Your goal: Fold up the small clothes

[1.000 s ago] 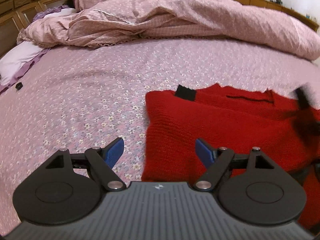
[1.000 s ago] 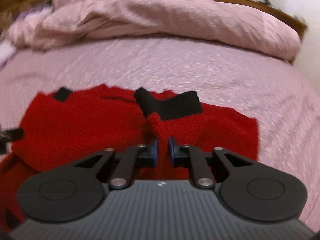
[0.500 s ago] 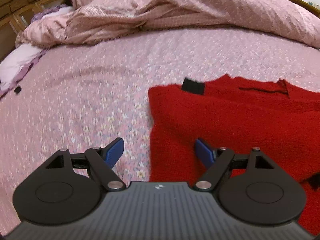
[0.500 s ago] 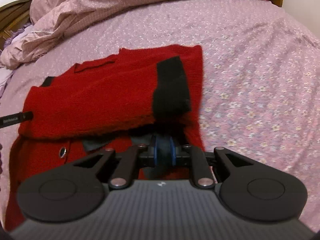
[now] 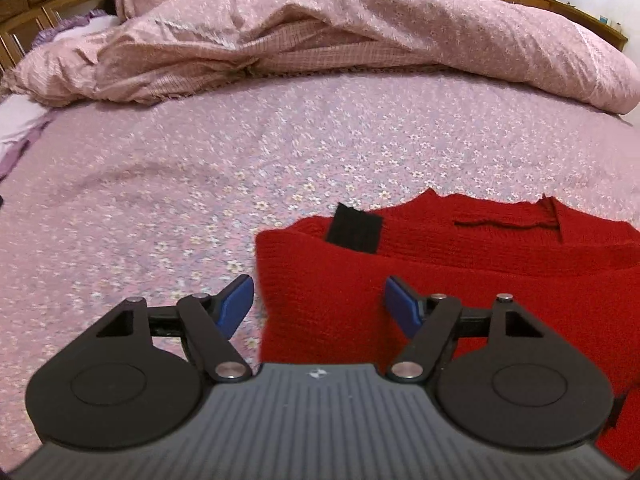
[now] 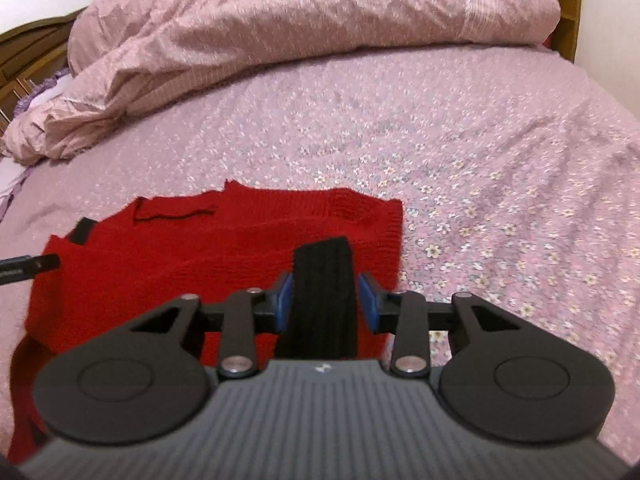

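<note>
A small red knitted cardigan (image 5: 460, 272) with black cuffs lies flat on the flowered bed sheet (image 5: 200, 168); it also shows in the right wrist view (image 6: 200, 264). My left gripper (image 5: 318, 304) is open and empty over the cardigan's left edge. A black cuff (image 5: 354, 229) lies folded onto the top left corner. My right gripper (image 6: 326, 300) is open, its blue pads either side of the other black cuff (image 6: 324, 276), which lies folded onto the cardigan's right side. The pads stand slightly apart from the cuff.
A rumpled pink duvet (image 5: 320, 32) is heaped along the far side of the bed, also in the right wrist view (image 6: 300, 28). A wooden headboard (image 5: 24, 8) stands at far left. The left gripper's tip (image 6: 28, 266) shows at the left edge.
My right gripper carried the sleeve inward over the cardigan, then opened and let the black cuff go. The left gripper stayed open and shifted slightly.
</note>
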`<control>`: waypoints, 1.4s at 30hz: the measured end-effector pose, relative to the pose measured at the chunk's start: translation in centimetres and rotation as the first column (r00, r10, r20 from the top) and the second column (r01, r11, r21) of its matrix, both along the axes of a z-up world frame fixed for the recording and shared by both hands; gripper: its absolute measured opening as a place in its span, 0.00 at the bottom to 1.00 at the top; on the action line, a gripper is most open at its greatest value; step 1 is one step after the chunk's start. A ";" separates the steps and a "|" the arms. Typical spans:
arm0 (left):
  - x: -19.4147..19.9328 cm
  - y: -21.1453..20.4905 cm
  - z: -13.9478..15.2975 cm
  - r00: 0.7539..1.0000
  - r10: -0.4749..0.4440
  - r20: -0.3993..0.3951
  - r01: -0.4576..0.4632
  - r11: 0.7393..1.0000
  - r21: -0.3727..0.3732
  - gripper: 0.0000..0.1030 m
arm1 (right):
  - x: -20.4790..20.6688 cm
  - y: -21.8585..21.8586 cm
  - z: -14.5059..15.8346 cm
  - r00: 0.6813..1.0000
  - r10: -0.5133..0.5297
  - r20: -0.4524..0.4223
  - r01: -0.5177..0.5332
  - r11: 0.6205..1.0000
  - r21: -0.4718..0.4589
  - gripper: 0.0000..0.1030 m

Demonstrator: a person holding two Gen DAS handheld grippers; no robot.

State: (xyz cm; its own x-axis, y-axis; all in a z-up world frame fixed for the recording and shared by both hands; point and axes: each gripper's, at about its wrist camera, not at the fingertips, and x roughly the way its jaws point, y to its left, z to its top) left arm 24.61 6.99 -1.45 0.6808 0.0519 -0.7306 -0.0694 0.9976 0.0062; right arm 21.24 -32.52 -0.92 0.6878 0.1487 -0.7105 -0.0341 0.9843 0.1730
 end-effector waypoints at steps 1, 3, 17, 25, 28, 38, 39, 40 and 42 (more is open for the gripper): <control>0.4 0.1 -0.4 1.000 0.003 -0.009 -0.003 1.000 -0.007 0.75 | 0.3 0.1 -0.4 1.000 0.003 -0.006 -0.003 1.000 0.000 0.37; 0.9 0.2 -1.1 1.000 0.013 -0.027 -0.013 1.000 -0.016 0.75 | 0.9 0.2 -1.3 1.000 0.005 -0.019 -0.005 1.000 0.003 0.39; 0.8 0.0 -1.0 0.999 0.016 0.046 -0.014 0.999 -0.044 0.21 | 0.4 -1.0 -2.0 0.999 0.014 0.052 -0.021 0.989 0.149 0.39; 0.1 1.7 0.4 0.994 0.044 0.102 -0.026 0.985 -0.172 0.18 | 0.3 -0.6 -2.7 0.997 0.046 0.065 -0.055 0.989 0.140 0.27; 0.3 2.9 0.7 0.991 0.061 0.120 -0.028 0.966 -0.256 0.17 | -0.1 -0.5 -1.9 0.993 0.054 0.106 -0.070 0.986 0.153 0.15; 2.0 3.3 -2.4 0.991 0.088 0.105 -0.068 0.981 -0.181 0.18 | 2.2 1.3 -2.8 0.992 0.040 0.122 -0.043 0.999 0.017 0.14; 2.1 3.1 -2.4 0.991 0.081 0.108 -0.063 0.985 -0.160 0.18 | 2.3 1.4 -3.5 0.993 0.037 0.116 -0.038 0.999 0.010 0.14; 2.2 2.9 -2.4 0.991 0.076 0.107 -0.060 0.988 -0.145 0.18 | 2.2 1.4 -3.9 0.991 0.029 0.130 -0.031 0.999 0.016 0.14; 2.3 2.8 -2.4 0.992 0.072 0.099 -0.058 0.989 -0.136 0.19 | 2.1 1.4 -3.9 0.991 0.016 0.132 -0.020 0.999 0.026 0.14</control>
